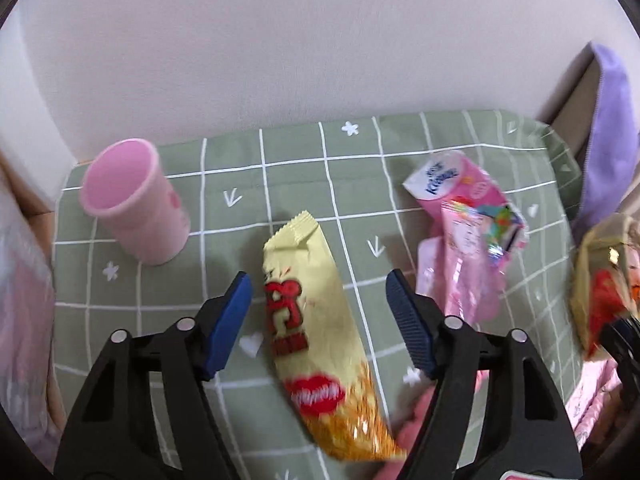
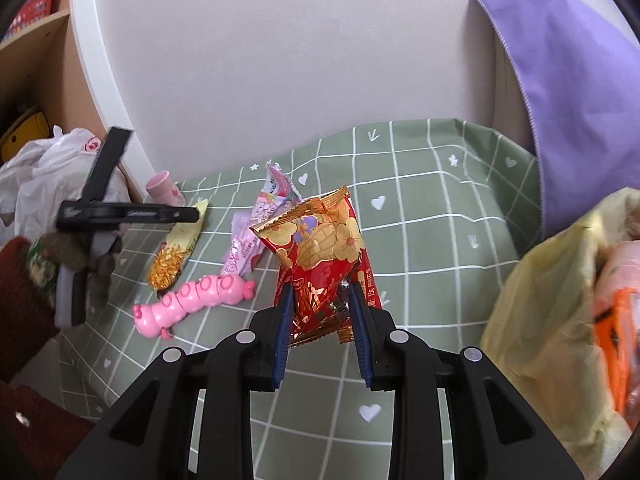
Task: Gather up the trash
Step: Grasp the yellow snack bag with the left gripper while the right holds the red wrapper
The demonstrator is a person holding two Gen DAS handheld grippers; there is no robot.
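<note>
My left gripper [image 1: 319,292] is open, its blue pads on either side of a yellow snack wrapper [image 1: 316,344] that lies on the green checked cloth [image 1: 304,172]. The wrapper also shows in the right wrist view [image 2: 176,252]. My right gripper [image 2: 322,304] is shut on a red and gold snack wrapper [image 2: 320,240] and holds it above the cloth. Pink wrappers [image 1: 472,240] lie in a heap to the right of the left gripper; they also show in the right wrist view [image 2: 256,232]. A yellow trash bag [image 2: 552,320] gapes open at the right.
A pink cup [image 1: 136,204] stands at the cloth's back left. A pink caterpillar toy [image 2: 192,300] lies near the front edge. A purple cloth [image 2: 568,92] hangs at the right. White plastic bags [image 2: 52,172] and a shelf [image 2: 36,52] are at the left.
</note>
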